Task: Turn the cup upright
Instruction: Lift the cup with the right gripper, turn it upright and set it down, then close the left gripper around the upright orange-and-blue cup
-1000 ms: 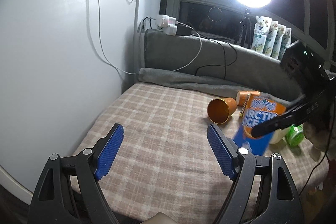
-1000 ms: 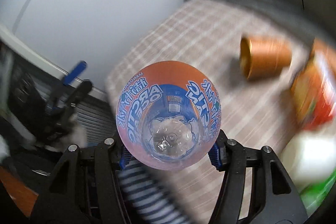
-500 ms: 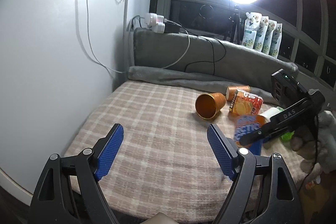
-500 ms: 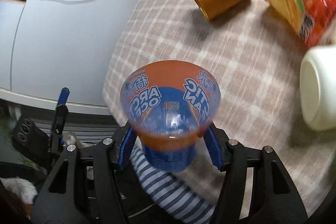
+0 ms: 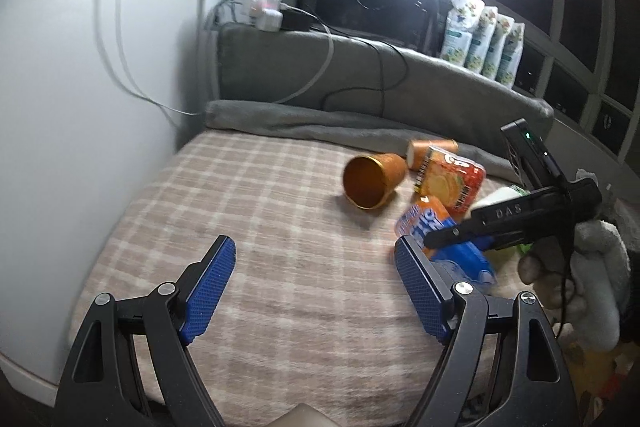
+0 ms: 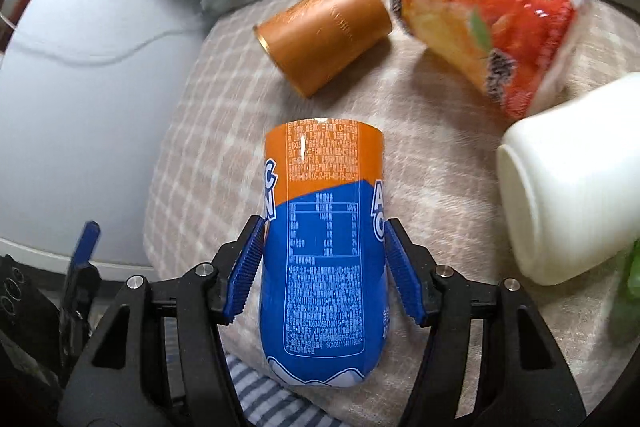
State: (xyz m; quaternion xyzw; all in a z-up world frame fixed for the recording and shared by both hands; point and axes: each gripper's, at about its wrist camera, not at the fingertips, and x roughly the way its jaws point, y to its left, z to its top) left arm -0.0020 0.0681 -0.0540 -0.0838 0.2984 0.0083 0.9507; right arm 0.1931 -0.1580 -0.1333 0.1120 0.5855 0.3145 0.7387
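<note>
My right gripper (image 6: 323, 269) is shut on a blue and orange printed cup (image 6: 324, 227), its orange end pointing away from me, over the checked blanket (image 6: 420, 163). In the left wrist view the same cup (image 5: 436, 227) shows tilted in the right gripper (image 5: 436, 241), low above the blanket at the right. My left gripper (image 5: 314, 287) is open and empty over the blanket's near part. A plain orange cup (image 5: 374, 179) (image 6: 324, 35) lies on its side farther back.
A red and orange snack pack (image 6: 492, 27), a white bottle (image 6: 572, 211) and another orange cup (image 5: 432, 151) lie on the blanket at the right. A white wall (image 5: 80, 107) is on the left. A grey cushion (image 5: 360, 83) with cables runs behind.
The right gripper has swung the printed cup from bottom-facing-me to lengthwise and lowered it toward the blanket. The left gripper has stayed open and shifted slightly.
</note>
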